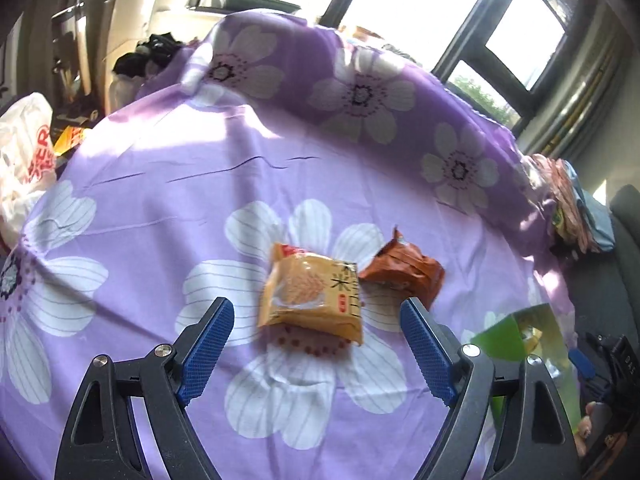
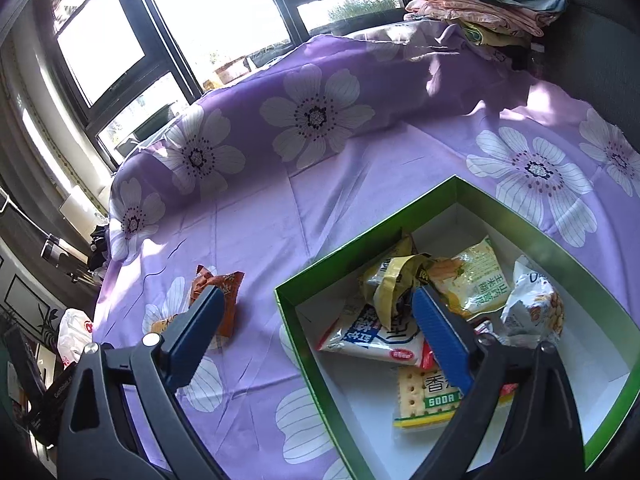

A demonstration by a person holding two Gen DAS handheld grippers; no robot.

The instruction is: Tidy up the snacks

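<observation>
A yellow snack packet lies on the purple flowered cloth, between and just beyond the fingers of my open, empty left gripper. A brown snack packet lies touching its right side; it also shows in the right wrist view. A green box with a white inside holds several snack packets. My right gripper is open and empty, above the box's left wall, its right finger over the packets.
The box corner shows at right in the left wrist view. A white plastic bag lies at the cloth's left edge. Folded clothes are stacked at the far right corner. Windows run behind the raised cloth.
</observation>
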